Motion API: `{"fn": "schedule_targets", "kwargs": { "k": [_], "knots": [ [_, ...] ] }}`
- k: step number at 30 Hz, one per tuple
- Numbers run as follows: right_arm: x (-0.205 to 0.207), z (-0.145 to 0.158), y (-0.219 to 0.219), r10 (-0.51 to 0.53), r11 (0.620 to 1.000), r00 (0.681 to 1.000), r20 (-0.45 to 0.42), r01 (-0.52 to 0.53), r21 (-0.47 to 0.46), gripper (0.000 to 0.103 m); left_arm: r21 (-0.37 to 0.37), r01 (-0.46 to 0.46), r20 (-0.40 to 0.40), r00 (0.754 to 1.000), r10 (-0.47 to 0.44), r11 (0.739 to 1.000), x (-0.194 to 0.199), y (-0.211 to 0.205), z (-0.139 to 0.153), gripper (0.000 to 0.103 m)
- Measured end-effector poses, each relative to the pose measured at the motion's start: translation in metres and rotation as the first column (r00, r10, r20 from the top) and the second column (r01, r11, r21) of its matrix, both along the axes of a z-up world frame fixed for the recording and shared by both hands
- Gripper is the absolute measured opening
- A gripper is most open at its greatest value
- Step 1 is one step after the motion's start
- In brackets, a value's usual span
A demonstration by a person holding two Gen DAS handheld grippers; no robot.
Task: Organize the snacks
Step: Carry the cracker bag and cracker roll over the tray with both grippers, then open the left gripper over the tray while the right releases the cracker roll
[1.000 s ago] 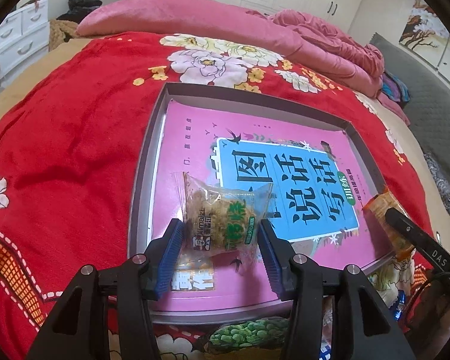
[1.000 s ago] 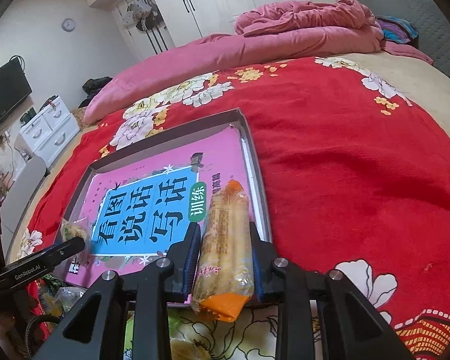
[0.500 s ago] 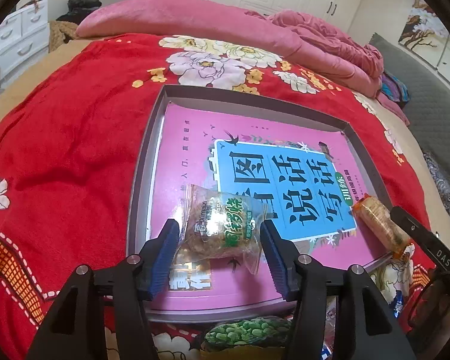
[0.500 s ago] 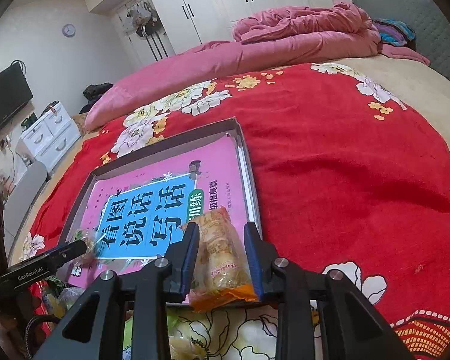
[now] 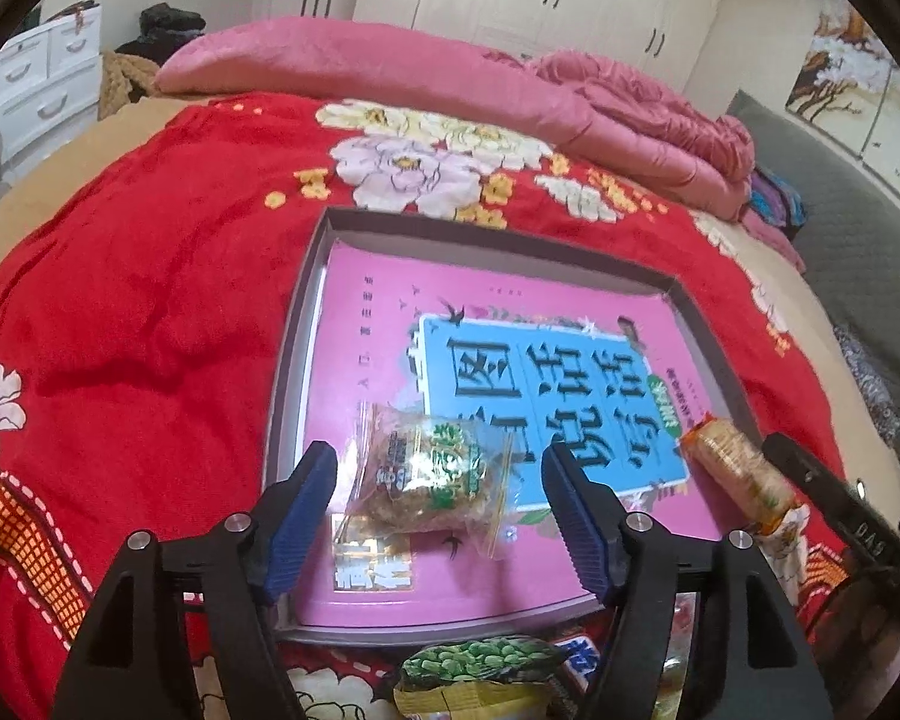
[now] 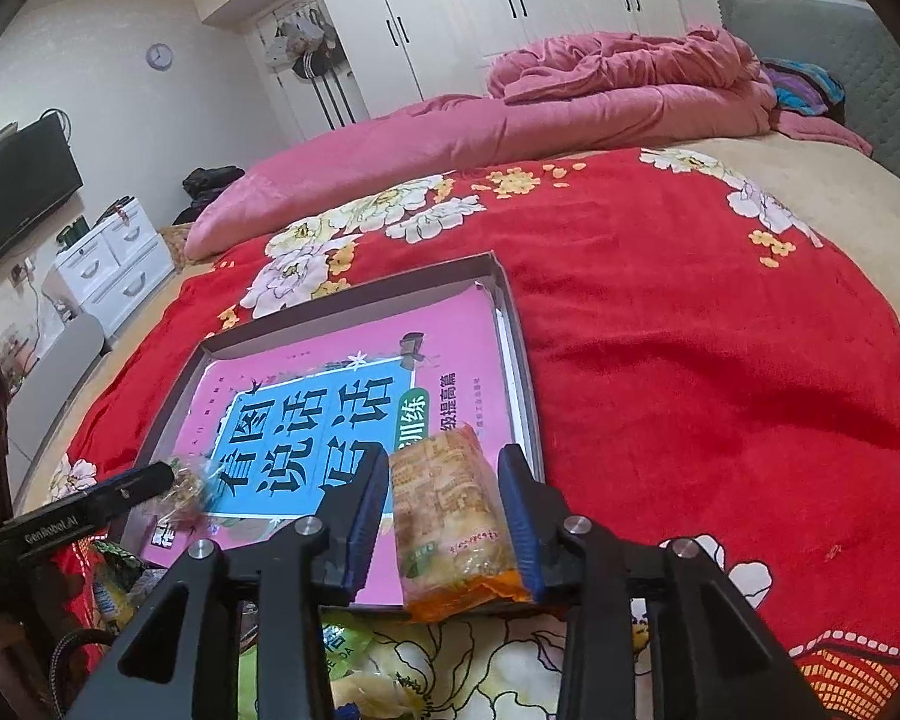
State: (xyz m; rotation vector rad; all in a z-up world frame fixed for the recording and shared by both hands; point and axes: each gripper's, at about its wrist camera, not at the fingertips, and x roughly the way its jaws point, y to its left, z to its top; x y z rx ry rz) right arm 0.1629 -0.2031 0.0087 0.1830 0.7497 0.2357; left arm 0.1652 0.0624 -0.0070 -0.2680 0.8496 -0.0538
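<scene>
A grey shallow box (image 5: 294, 324) lies on the red bed cover with a pink and blue book (image 5: 510, 348) inside. A clear snack packet with a green label (image 5: 426, 474) lies on the book's near left corner. My left gripper (image 5: 444, 504) is open, its blue pads standing apart on both sides of the packet. An orange cracker pack (image 6: 450, 504) lies over the box's near right corner; it also shows in the left wrist view (image 5: 738, 474). My right gripper (image 6: 444, 504) is open around it, the pads close to its sides.
More snack packets lie on the cover in front of the box: a green pea bag (image 5: 480, 666) and others (image 6: 330, 642). Pink pillows and a quilt (image 5: 450, 78) lie at the bed's far end. White drawers (image 6: 114, 258) stand to the left.
Both grippers have opened and let go. The clear packet now lies on the book and the cracker pack on the box corner. Both grippers have drawn back slightly.
</scene>
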Motion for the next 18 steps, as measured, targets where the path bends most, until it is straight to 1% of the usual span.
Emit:
{"fn": "schedule_targets", "kwargs": {
  "k": [4,6,8,10,18],
  "knots": [
    [-0.002,0.003,0.0,0.004,1.0,1.0,0.015,-0.004,0.0,0.045,-0.021,-0.015,0.039,0.999,0.016,1.0,-0.005,0.005,0.009,0.075],
    [-0.003,0.005,0.0,0.007,1.0,1.0,0.024,-0.007,0.002,0.046,-0.025,-0.024,0.051,0.998,0.026,0.999,-0.008,0.007,0.011,0.075],
    [-0.005,0.007,0.0,0.009,1.0,0.999,0.034,-0.009,0.003,0.047,-0.027,-0.028,0.056,0.998,0.029,0.999,-0.01,0.008,0.013,0.075],
    [-0.006,0.009,0.0,0.012,1.0,0.999,0.045,-0.012,0.004,0.051,-0.025,-0.027,0.059,0.998,0.029,0.999,-0.013,0.009,0.015,0.075],
    [-0.014,0.014,-0.003,0.013,1.0,0.997,0.077,-0.013,-0.001,0.056,-0.02,-0.03,0.08,0.996,0.032,0.999,-0.029,0.011,0.022,0.075]
  ]
}}
